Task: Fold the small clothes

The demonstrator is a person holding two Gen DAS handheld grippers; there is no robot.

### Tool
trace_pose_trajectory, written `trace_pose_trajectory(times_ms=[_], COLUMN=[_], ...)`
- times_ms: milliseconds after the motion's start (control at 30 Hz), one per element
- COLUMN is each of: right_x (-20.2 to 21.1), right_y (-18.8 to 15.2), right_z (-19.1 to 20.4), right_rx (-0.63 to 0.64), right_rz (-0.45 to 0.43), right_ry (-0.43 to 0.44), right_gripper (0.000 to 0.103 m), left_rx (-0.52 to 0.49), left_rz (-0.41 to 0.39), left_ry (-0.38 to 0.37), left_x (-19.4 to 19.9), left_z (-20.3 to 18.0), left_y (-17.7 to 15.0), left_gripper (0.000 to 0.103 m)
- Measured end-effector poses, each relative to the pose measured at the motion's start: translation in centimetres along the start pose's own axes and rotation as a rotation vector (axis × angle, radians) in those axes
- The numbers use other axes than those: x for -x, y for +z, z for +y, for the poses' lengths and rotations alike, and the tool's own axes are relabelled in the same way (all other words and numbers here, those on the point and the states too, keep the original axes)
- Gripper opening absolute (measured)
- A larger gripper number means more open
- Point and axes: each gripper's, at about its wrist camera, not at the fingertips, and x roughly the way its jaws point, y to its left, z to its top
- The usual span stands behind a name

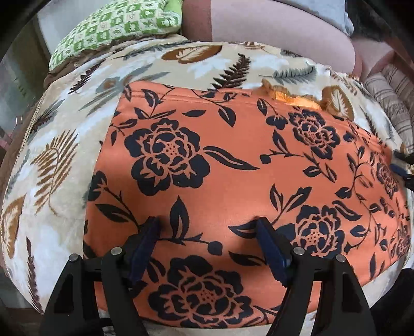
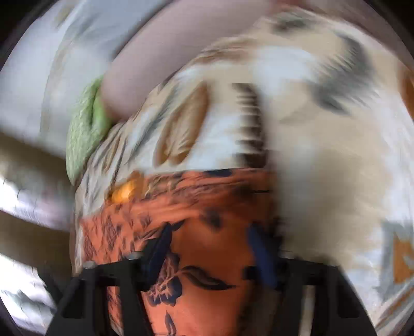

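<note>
I have an orange garment [image 1: 220, 165] with a black flower print lying flat on a cream blanket [image 1: 59, 155] patterned with brown and grey leaves. In the left wrist view it fills most of the picture. Its far edge shows a hem on the left and a frayed, brighter orange strip [image 1: 292, 99] toward the right.

My left claw [image 1: 209, 227] points steeply down over the near part of the garment. Its jaws are spread wide, both blue fingertips [image 1: 266, 232] are over the cloth, and nothing is pinched between them. I cannot tell whether the tips touch the fabric.

At the right edge of that view I can see the tips of my right claw [image 1: 403, 168] at the garment's right side.

The right wrist view is badly smeared. My right claw [image 2: 209, 243] is over the orange garment [image 2: 207, 206], near its edge beside the blanket [image 2: 323, 129]. Its jaws stand partly apart with cloth showing in the gap; I cannot tell whether any of it is gripped.

Beyond the blanket sit a green checked cushion [image 1: 116, 23] and a pale pink pillow [image 1: 271, 28].
</note>
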Motion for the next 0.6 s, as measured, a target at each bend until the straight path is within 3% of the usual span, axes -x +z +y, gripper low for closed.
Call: trace_pose_trajectory(times_ms=[67,167,233,300,467,600], right_x=[2.5,6.0,7.6,8.5,8.8,5.9], right_y=[-1.3,-5.0,-8.4,-11.0,-18.3,-19.8], right_z=[1.7,4.0,4.3,3.0,-0.5,-1.2], right_rx=[0.083,0.146,0.17,0.102,-0.171,-0.249], right_rz=[-0.051,-0.062,-0.058,-0.064,-0.059,0.0], right_ry=[-0.036,0.048,0.029,0.017,0.115,0.14], right_gripper=[0.061,0.065,0.065,0.065,0.065,0.065], left_rx=[0.008,0.019,0.024,0.026,0.069,0.088], left_rz=[-0.019,-0.051,-0.092,-0.117,-0.142,-0.129], left_ry=[-0.02,-0.055,-0.083,-0.096,-0.158,-0.185], left_x=[0.8,2.2,3.2,4.1,5.0,4.6], left_z=[0.2,0.5,0.7,0.9,1.9,2.0], left_y=[0.2,-0.3,-1.0,-1.7,-3.9,-4.8], left_gripper=[0.078,0.078,0.078,0.078,0.078,0.078])
